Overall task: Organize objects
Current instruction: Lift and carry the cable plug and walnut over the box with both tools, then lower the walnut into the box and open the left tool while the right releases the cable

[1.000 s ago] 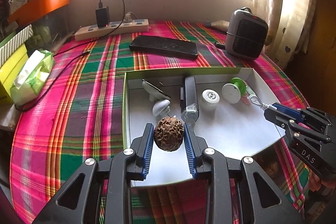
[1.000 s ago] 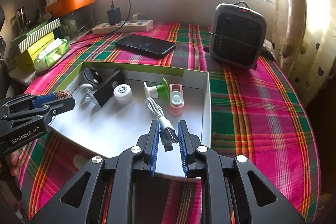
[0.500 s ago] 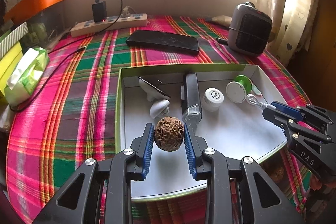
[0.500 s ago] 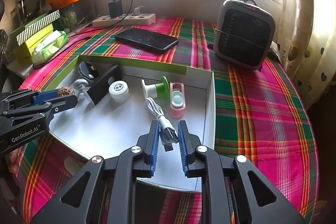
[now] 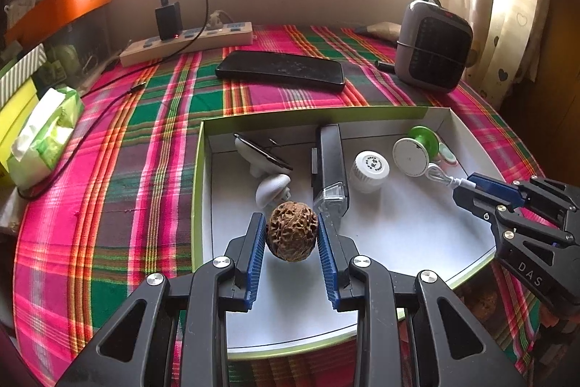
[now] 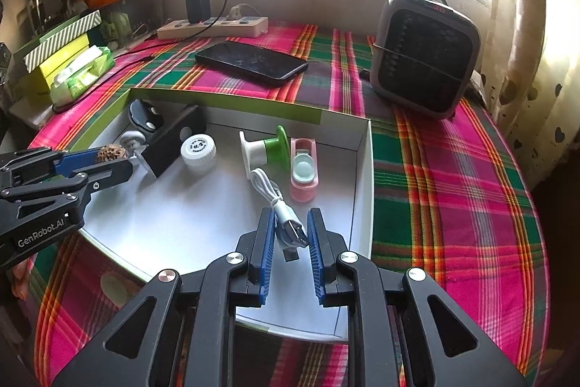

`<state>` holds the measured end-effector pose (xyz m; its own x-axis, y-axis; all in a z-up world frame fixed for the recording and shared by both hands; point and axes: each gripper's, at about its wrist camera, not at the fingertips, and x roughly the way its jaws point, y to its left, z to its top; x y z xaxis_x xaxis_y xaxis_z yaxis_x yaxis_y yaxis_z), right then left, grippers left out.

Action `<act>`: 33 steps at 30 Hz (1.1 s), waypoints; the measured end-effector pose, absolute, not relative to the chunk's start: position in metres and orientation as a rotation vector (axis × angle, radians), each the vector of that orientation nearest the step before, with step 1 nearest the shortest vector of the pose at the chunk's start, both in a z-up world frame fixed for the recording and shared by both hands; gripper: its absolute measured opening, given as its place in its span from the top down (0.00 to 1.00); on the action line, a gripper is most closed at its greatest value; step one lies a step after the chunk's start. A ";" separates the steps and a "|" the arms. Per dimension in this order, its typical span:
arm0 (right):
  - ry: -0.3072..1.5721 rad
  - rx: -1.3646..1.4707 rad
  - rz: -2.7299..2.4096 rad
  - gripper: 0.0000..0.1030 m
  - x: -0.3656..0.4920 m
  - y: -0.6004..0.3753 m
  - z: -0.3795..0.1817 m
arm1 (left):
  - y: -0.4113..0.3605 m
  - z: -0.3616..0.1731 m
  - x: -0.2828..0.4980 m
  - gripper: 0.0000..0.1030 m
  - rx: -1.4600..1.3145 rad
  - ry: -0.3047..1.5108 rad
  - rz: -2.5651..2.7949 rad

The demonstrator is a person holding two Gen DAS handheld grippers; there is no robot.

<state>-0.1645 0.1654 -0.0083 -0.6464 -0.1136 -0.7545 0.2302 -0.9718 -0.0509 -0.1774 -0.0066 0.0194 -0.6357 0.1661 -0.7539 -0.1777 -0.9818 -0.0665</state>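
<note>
On the plaid tablecloth (image 5: 108,191) a shallow white box (image 5: 197,176) with a green rim is serving as the landmark. Far to the left of the box a green tissue pack (image 5: 43,133) is lying at the table's edge. Behind the box a power strip (image 5: 188,40) is sitting by the wall, and a black phone (image 5: 281,69) is lying just behind the box's back wall.

The left gripper (image 5: 291,236) is hovering over the left part of the box, its blue pads pressing on both sides of a walnut (image 5: 291,231), which is hanging clear of the box floor. Just beyond the walnut, inside the box, a white mushroom-shaped piece (image 5: 270,189) and a black bar-shaped device (image 5: 330,165) are lying side by side. Further right in the box a white cap (image 5: 369,165) and a green and white spool (image 5: 417,147) are resting near the back wall, and a pink case (image 6: 302,169) is lying beside the spool.

The right gripper (image 6: 290,238) is hovering over the right part of the box, its fingers nearly closed and clamping the plug end of a white cable (image 6: 270,187), whose other end is trailing onto the box floor toward the spool. Behind the box's right corner a grey heater (image 6: 424,57) is standing on the cloth.
</note>
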 end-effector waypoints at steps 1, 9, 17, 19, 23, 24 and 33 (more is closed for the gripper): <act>0.212 1.217 -2.681 0.81 -0.165 0.165 -0.009 | -0.006 0.020 -0.177 0.74 -1.234 0.024 2.683; 0.216 1.221 -2.680 0.81 -0.166 0.166 -0.009 | -0.004 0.018 -0.178 0.74 -1.240 0.055 2.688; 0.216 1.219 -2.677 0.81 -0.167 0.166 -0.008 | -0.004 0.018 -0.179 0.74 -1.245 0.058 2.687; 0.218 1.218 -2.679 0.81 -0.166 0.166 -0.007 | -0.004 0.018 -0.179 0.74 -1.245 0.057 2.687; 0.219 1.213 -2.682 0.81 -0.166 0.165 -0.006 | -0.003 0.018 -0.179 0.73 -1.246 0.061 2.687; 0.219 1.213 -2.682 0.81 -0.165 0.165 -0.006 | -0.003 0.018 -0.179 0.73 -1.247 0.058 2.687; 0.214 1.211 -2.686 0.81 -0.164 0.166 -0.005 | -0.003 0.017 -0.179 0.71 -1.245 0.068 2.692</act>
